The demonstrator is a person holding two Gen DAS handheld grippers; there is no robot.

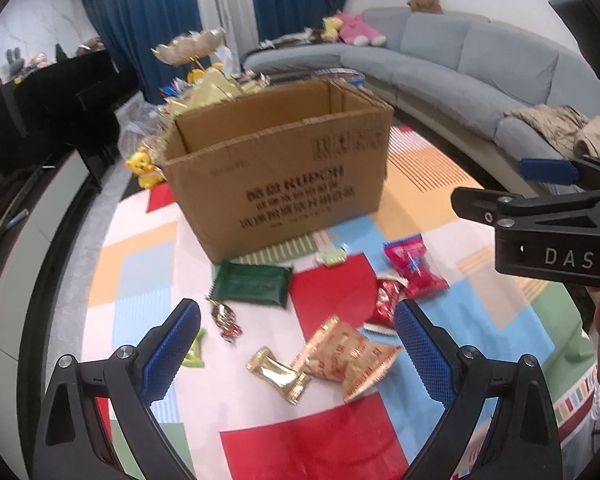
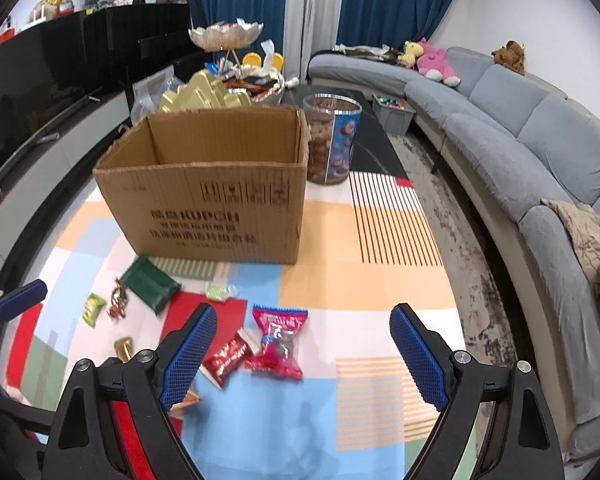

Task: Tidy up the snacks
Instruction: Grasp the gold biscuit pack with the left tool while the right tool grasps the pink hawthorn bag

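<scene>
The left tongs (image 1: pixel 298 346) stood wide, their blue pads apart and nothing between them pressed. They hung above the desk (image 1: pixel 140 264), which was covered by a cloth of coloured blocks. Just ahead of them and between the pads lay a gold wrapper (image 1: pixel 278 374) and, touching it on the right, an orange snack bag (image 1: pixel 348 356). A small red-and-gold candy (image 1: pixel 226 320) lay just ahead of the left pad, and a dark green packet (image 1: pixel 254 284) lay beyond it. Near the right pad's tip lay a shiny red packet (image 1: pixel 388 300), with a red bag of sweets (image 1: pixel 414 270) just past it. A small pale green sweet (image 1: pixel 332 258) lay further on, close to the open cardboard box (image 1: pixel 280 168), which stood well ahead of the left tongs.

The right tongs (image 2: pixel 303 350) were also spread wide and held nothing. In their own view the red bag of sweets sat between the pads, nearer the left one, and the shiny red packet lay beside that left pad. The box stood ahead and slightly left, with a clear tub of round snacks (image 2: pixel 332 140) just behind its right corner. A grey sofa (image 2: pixel 540 140) curved along the right.
</scene>
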